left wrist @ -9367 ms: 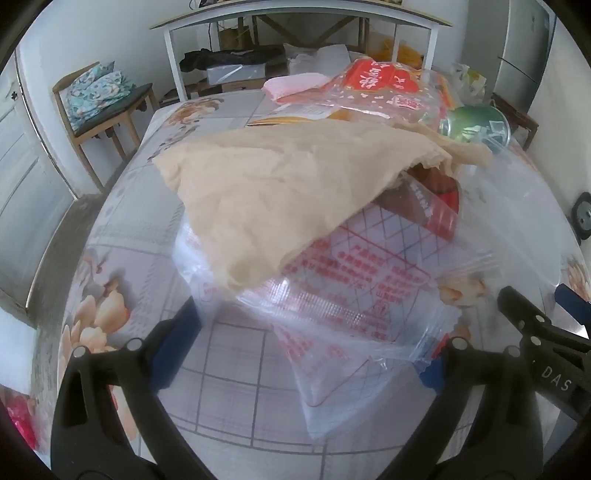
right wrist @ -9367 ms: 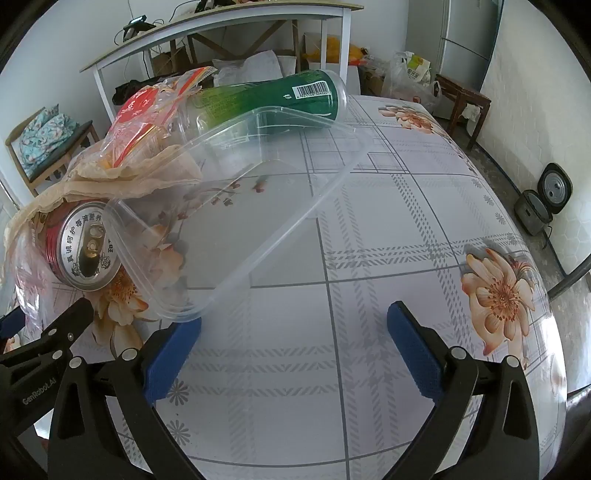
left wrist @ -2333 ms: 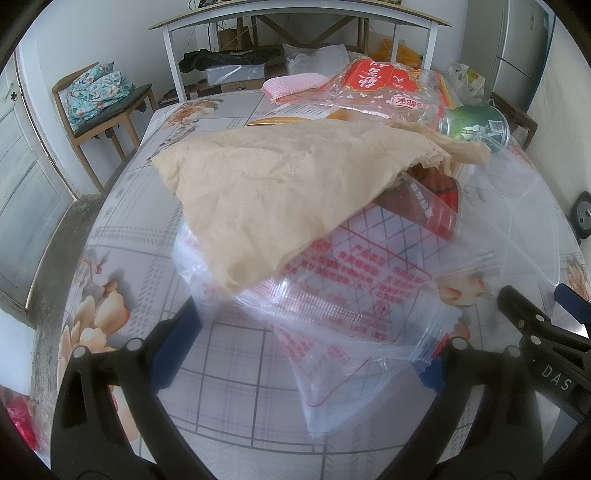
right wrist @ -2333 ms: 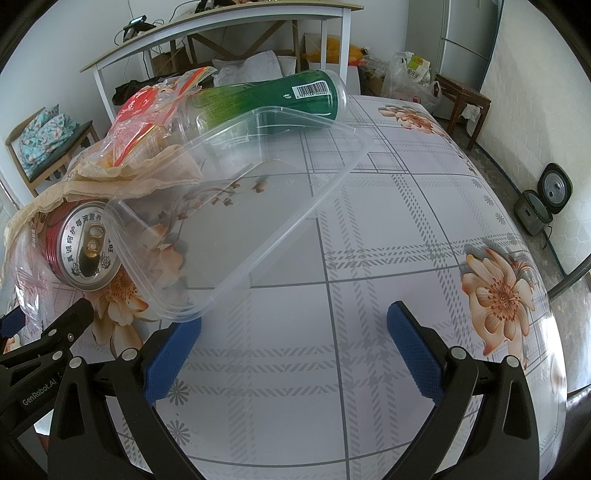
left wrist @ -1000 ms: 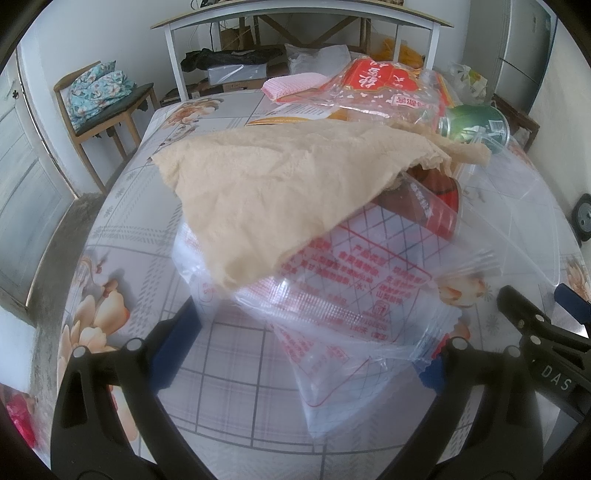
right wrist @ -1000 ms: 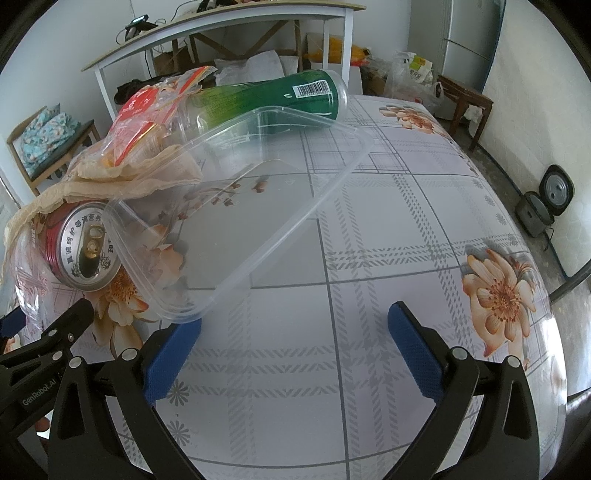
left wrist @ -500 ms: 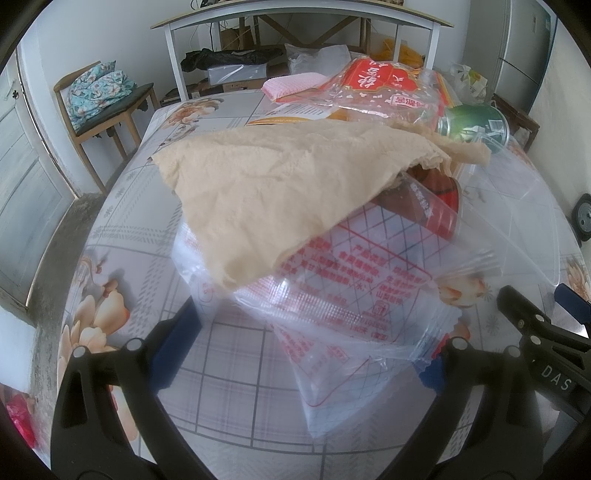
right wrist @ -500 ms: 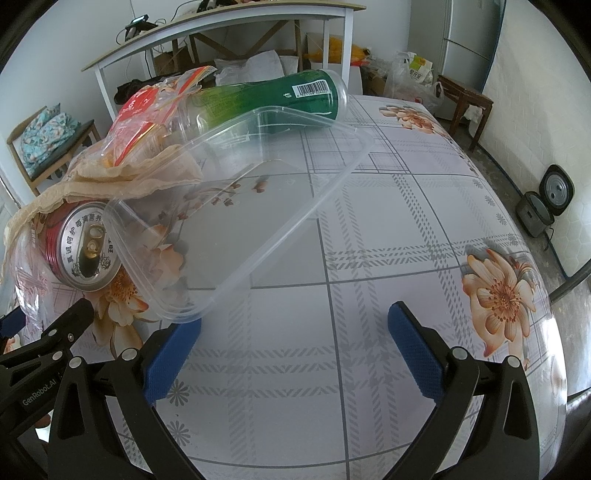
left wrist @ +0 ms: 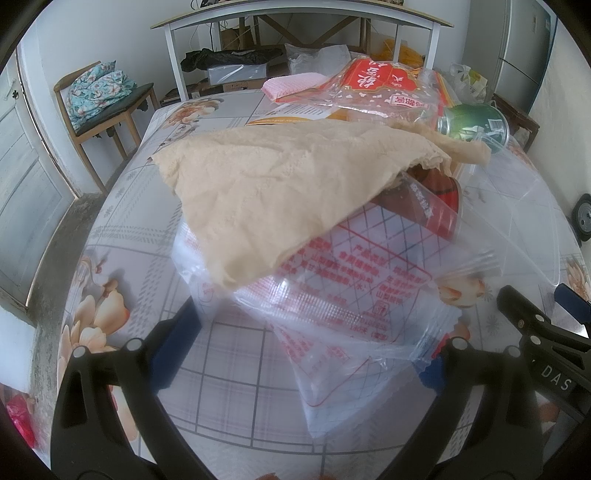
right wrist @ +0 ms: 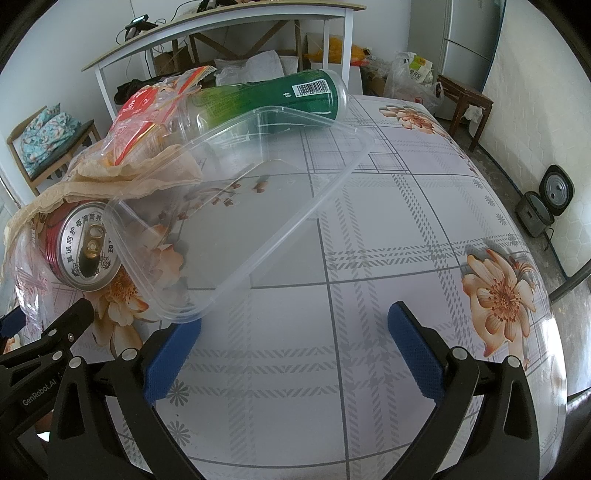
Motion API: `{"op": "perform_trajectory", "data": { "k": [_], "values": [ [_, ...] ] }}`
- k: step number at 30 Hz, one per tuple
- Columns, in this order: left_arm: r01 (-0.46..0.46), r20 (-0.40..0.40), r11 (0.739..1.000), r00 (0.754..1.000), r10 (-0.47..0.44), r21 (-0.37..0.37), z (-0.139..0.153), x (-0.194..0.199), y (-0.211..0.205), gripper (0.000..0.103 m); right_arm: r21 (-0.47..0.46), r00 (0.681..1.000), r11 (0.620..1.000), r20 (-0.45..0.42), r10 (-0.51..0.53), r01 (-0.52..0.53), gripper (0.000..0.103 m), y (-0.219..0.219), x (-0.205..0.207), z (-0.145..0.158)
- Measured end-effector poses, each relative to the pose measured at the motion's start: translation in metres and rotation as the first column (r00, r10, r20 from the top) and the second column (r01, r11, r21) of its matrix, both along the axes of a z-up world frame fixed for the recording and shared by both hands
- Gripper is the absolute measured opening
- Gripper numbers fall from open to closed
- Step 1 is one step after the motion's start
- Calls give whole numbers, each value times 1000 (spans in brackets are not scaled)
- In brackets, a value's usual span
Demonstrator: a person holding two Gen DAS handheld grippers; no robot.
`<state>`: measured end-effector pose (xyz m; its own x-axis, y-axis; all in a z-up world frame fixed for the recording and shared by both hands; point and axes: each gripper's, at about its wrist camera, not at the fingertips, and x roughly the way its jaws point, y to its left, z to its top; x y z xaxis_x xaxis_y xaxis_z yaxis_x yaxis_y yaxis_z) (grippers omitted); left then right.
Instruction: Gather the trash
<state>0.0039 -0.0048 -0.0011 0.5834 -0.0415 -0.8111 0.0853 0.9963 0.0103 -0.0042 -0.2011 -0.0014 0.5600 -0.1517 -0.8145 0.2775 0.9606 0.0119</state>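
Trash heaped on the floral tablecloth (right wrist: 388,236), both grippers wide.
Left gripper (left wrist: 306,354) straddles a clear printed bag (left wrist: 332,295); right gripper (right wrist: 295,350) faces a clear plastic lid (right wrist: 236,221); red can (right wrist: 85,247) alongside.

A lived-in home, likely a dining or living room. The table (right wrist: 424,221) wears a glossy cloth printed with flowers and grey checks. Beyond the table stands a white desk (left wrist: 295,18) with boxes and bags stowed beneath it. Left of the table, by the wall, is a wooden chair (left wrist: 107,107) piled with floral bedding. Right of the table, a rice cooker (right wrist: 550,199) sits on the floor, and a fridge (right wrist: 469,48) stands in the far corner.
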Motion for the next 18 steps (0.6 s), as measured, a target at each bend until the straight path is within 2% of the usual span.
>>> {"op": "perform_trajectory", "data": {
  "k": [18],
  "values": [
    [0, 0, 1000, 1000, 0, 0, 0, 0, 0, 96, 0, 1000, 1000, 0, -2, 2, 98, -1, 0, 0]
  ]
}}
